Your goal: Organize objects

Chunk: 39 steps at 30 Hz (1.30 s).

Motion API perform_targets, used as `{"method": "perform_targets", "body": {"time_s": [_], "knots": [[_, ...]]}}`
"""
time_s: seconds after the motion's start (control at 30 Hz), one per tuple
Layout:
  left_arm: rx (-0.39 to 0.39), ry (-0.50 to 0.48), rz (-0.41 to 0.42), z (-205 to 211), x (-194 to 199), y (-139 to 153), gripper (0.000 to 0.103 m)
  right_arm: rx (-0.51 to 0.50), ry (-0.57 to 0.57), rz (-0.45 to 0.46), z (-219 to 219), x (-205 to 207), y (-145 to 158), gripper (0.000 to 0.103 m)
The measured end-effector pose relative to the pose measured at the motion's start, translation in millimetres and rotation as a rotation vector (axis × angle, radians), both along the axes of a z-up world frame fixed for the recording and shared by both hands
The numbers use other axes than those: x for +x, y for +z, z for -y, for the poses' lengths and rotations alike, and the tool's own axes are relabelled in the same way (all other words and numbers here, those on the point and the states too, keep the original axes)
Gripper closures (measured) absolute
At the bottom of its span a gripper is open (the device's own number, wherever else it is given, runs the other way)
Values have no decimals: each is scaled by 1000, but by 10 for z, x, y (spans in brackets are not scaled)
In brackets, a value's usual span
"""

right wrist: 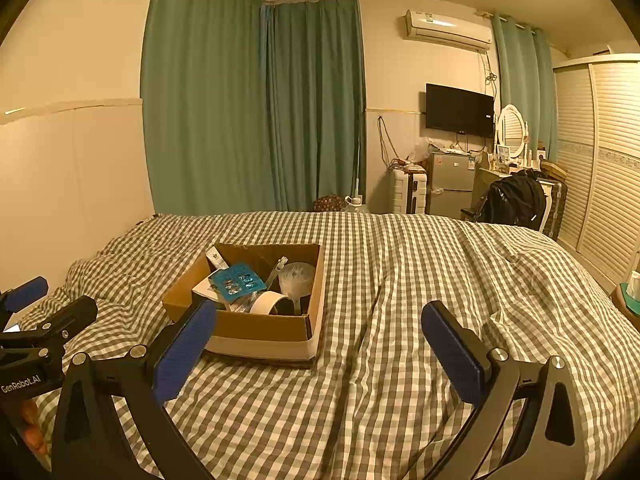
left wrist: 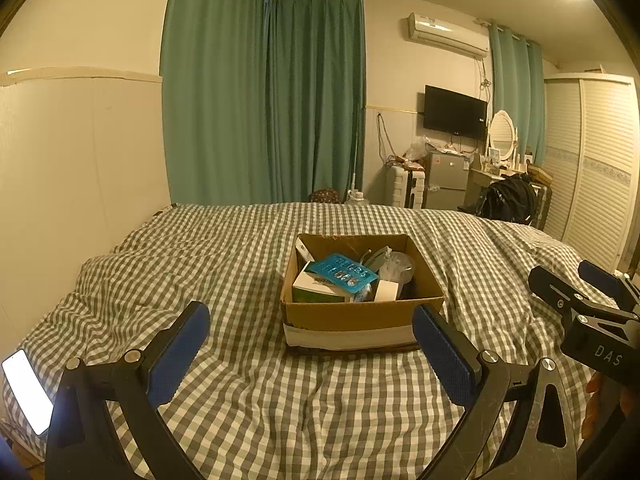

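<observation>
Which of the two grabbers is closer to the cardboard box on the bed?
Left. The left gripper faces the cardboard box straight on, just short of its front wall. The right gripper sits off to the box's right.

Both wrist views low, facing shared bed (left wrist: 240, 240)

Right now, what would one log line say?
left gripper: open, empty | right gripper: open, empty | cardboard box: on bed, filled
</observation>
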<state>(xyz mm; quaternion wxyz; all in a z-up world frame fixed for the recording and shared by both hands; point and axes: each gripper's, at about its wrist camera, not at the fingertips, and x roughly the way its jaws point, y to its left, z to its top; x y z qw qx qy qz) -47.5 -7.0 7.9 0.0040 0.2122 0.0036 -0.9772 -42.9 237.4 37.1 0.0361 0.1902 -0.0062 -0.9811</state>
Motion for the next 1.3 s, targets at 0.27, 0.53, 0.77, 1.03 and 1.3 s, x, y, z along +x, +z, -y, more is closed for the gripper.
{"method": "perform_targets", "body": {"time_s": [0.27,0.53,0.77,1.03,1.3], "knots": [[-7,16,8,12,-16,-14,0,2,4,0,15,-4,-2,0],[3,32,-1,42,4,8,0,0,5,4,18,-19,1,0],[4,35,15,61,-12,-20,0,3,3,4,23,-13,-13,0],[-8,33,17,45,1,-25,0,7,3,12,25,-12,-44,0],[-15,34,21,42,-3,-35,0,8,2,13,35,-17,-51,0]]}}
